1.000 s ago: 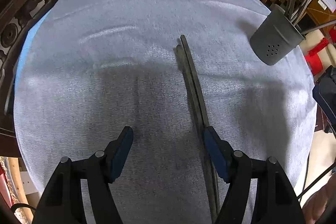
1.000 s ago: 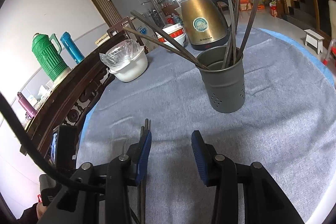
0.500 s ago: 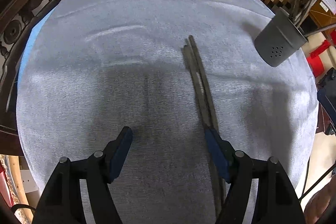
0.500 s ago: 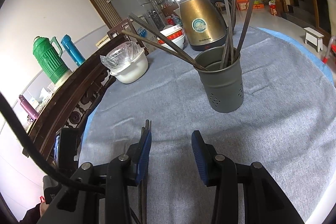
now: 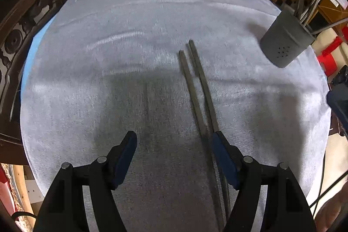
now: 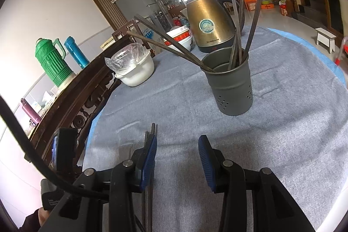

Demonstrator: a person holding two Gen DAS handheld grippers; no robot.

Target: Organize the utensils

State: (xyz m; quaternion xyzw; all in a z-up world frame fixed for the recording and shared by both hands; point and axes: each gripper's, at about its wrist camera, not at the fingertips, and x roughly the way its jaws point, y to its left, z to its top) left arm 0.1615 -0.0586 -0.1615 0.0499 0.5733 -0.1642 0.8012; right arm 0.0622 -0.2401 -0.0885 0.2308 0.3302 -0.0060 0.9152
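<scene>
Grey cloth covers the surface (image 5: 108, 79). Both the left gripper (image 5: 174, 151) and right gripper (image 6: 177, 154) gape empty (nothing pinched). Two chopsticks (image 5: 196, 88) lie under the left gripper's right finger, holder (image 6: 230, 88) ahead of the right gripper.

Two loose chopsticks (image 5: 196, 88), one holder (image 6: 230, 88), one kettle (image 6: 208, 23).

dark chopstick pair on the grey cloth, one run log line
pair of dark chopsticks: flat on cloth | left gripper: open | grey perforated metal holder: upright
</scene>
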